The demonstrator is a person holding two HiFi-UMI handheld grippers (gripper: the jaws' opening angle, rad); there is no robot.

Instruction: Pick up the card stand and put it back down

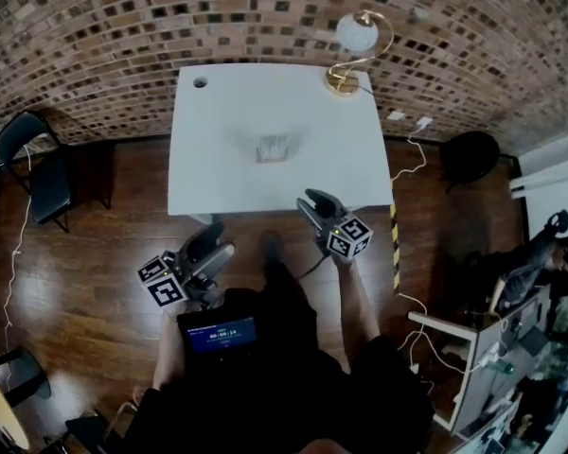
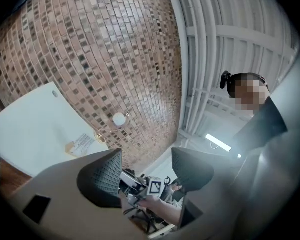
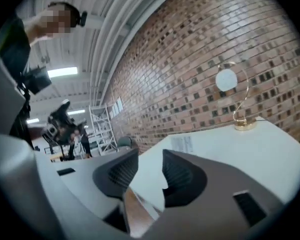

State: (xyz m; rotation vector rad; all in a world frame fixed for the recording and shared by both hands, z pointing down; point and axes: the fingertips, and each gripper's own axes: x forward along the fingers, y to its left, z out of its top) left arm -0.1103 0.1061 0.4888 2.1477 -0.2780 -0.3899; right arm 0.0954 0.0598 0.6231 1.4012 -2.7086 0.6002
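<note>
The card stand (image 1: 273, 148) is a small clear holder with a printed card, upright near the middle of the white table (image 1: 218, 168). It also shows in the left gripper view as the card stand (image 2: 82, 143) and in the right gripper view as the card stand (image 3: 181, 144), far off on the tabletop. My left gripper (image 1: 216, 241) hangs over the wooden floor short of the table's near edge, jaws wide apart and empty (image 2: 146, 156). My right gripper (image 1: 313, 202) is just at the table's near edge, its jaws (image 3: 150, 156) a little apart with nothing between them.
A gold lamp with a white globe (image 1: 355, 50) stands at the table's far right corner. A cable hole (image 1: 200, 82) sits at the far left corner. A black chair (image 1: 38, 164) stands left of the table and a black stool (image 1: 469, 154) right of it, with white cables (image 1: 412, 164) nearby.
</note>
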